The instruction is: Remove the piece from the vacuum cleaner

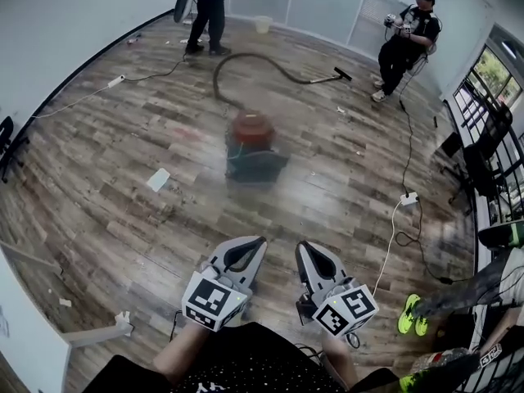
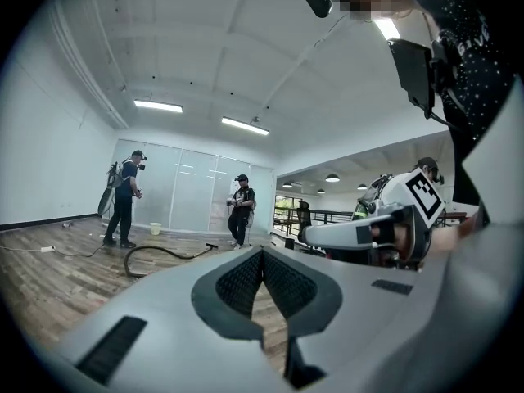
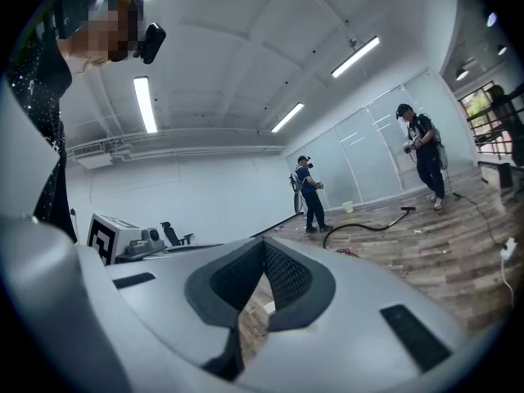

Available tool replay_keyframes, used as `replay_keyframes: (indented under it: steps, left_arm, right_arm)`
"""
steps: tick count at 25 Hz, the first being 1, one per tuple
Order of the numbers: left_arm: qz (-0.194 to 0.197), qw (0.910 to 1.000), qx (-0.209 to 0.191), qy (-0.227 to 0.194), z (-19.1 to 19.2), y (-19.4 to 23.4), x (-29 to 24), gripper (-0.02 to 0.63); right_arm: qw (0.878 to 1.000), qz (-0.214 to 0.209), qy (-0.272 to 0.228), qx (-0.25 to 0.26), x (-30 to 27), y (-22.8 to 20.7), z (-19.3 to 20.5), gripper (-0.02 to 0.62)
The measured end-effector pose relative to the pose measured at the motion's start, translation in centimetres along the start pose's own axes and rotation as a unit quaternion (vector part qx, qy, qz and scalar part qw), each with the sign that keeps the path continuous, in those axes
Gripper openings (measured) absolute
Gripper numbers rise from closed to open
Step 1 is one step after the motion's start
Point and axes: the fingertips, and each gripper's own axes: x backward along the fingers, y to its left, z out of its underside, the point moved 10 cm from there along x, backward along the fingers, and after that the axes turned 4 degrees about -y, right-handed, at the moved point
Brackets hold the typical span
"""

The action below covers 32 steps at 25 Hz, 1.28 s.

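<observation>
Since the vacuum cleaner (image 1: 251, 137) stood well ahead, I judged my left gripper (image 1: 259, 242) and right gripper (image 1: 302, 246), fingers clenched empty, needed opening before any grasp.

Matt wood-plank floor (image 1: 123, 137)

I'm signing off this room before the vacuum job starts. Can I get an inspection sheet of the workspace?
Surface: wood floor, small debris scattered.
Job's things: vacuum cleaner mid-floor, its hose looping to the nozzle; untouched.
Clutter: white paper, yellow bucket.
Grippers: left gripper and right gripper both shut, empty, short of the vacuum cleaner.
Cables: power strip with white cable at right; second strip at left.
Surroundings: one person standing, another person at far right.
</observation>
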Motion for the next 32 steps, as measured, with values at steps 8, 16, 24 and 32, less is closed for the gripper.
replay_keyframes:
  steps: [8, 16, 24, 32]
  left_arm:
    - [0.006, 1.0000, 0.006, 0.004, -1.8, 9.0, -9.1, 0.009]
    - [0.011, 0.9998, 0.011, 0.012, -2.2, 16.3, -15.9, 0.009]
    - [0.009, 0.9998, 0.014, 0.014, -2.1, 20.0, -19.5, 0.009]
    - [-0.001, 0.9994, 0.028, 0.021, -2.0, 23.6, -23.7, 0.009]
  right_arm:
    - [1.000, 0.004, 0.006, 0.000, -10.2, -7.2, -2.9, 0.012]
    - [1.000, -0.003, 0.007, -0.012, -18.6, -12.8, -3.8, 0.012]
    - [1.000, 0.001, 0.004, -0.010, -22.4, -15.7, -4.5, 0.012]
    - [1.000, -0.001, 0.020, -0.015, -26.8, -20.6, -5.6, 0.012]
